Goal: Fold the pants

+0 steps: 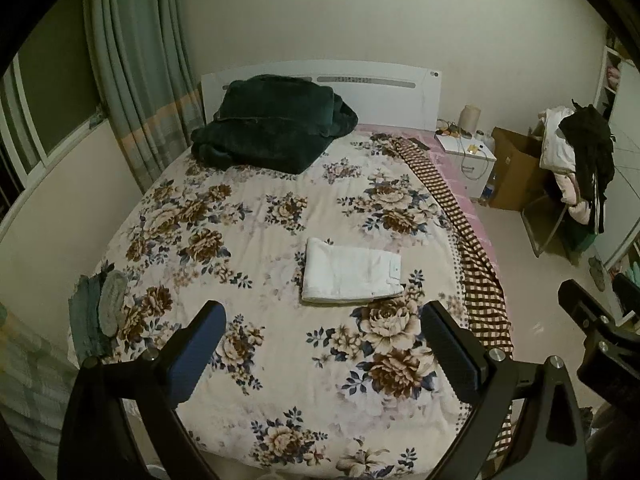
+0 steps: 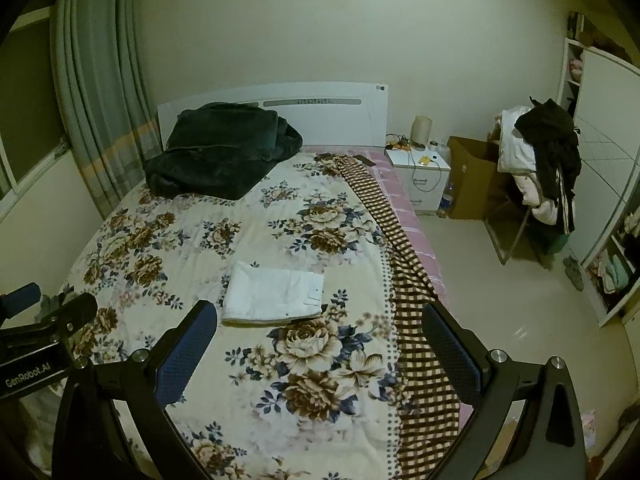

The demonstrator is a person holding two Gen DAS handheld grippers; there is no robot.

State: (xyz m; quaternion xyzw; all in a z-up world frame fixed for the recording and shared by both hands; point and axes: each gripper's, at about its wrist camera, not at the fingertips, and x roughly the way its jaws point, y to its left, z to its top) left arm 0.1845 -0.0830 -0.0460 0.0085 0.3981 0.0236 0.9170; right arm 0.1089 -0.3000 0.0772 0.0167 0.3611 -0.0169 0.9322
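Pants [image 1: 352, 272] folded on floral bedspread [image 1: 248, 248]; dark blanket [image 1: 272, 128] well apart.

The left gripper [image 1: 322, 354] is made of black arms that end in two flat blue pads [image 1: 198, 354]. Round silver screws [image 1: 498, 355] are seen on its black joints. The right gripper [image 2: 320, 354] is built the same way, with dotted blue pads [image 2: 186, 354]. White letters, "GenRobot.AI", are printed on a black body at the left edge of the right wrist view.
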